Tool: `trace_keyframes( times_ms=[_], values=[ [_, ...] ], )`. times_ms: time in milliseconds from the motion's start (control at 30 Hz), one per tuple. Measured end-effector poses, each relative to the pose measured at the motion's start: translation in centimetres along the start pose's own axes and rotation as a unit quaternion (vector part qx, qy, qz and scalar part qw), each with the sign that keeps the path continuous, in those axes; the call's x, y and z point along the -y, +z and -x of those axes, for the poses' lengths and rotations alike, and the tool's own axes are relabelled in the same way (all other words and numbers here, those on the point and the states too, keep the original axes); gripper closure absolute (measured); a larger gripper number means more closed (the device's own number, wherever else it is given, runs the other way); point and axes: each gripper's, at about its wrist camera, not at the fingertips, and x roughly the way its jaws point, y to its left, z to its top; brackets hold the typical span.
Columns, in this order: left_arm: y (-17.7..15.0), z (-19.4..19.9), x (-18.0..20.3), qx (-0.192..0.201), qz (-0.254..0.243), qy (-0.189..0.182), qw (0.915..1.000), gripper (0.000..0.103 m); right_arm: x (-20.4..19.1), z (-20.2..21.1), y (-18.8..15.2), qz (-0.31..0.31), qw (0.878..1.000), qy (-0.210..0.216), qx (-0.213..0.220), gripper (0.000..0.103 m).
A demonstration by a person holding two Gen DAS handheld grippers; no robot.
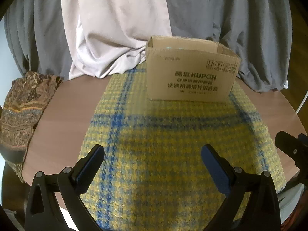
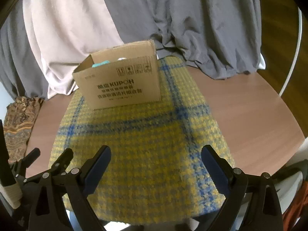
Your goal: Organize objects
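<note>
An open cardboard box (image 1: 190, 71) (image 2: 119, 80) with dark print stands at the far end of a yellow and blue checked cloth (image 1: 173, 144) (image 2: 140, 144). Over its rim in the right wrist view, a teal object (image 2: 100, 64) and something white (image 2: 121, 59) show inside. My left gripper (image 1: 153, 154) hovers open above the near part of the cloth, holding nothing. My right gripper (image 2: 156, 155) is open too, empty, at the cloth's near end. Each gripper shows at the edge of the other's view (image 1: 292, 150) (image 2: 44, 165).
The cloth lies on a round brown table (image 1: 73, 104) (image 2: 250, 111). A folded brown patterned fabric (image 1: 21, 113) (image 2: 19, 123) sits at the table's left edge. Grey and pale pink drapes (image 1: 119, 28) (image 2: 173, 19) hang behind the box. A white hoop (image 2: 296, 48) curves at the right.
</note>
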Motion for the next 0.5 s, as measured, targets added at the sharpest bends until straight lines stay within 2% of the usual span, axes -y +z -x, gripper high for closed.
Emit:
trace_keyframes(
  times_ms=[500],
  values=[
    [-1.2,0.4,-0.5,0.0,0.003,0.019,0.9998,0.001,0.7,-2.2,-1.6,-0.011,0.999,-0.009,-0.033,0.008]
  ],
)
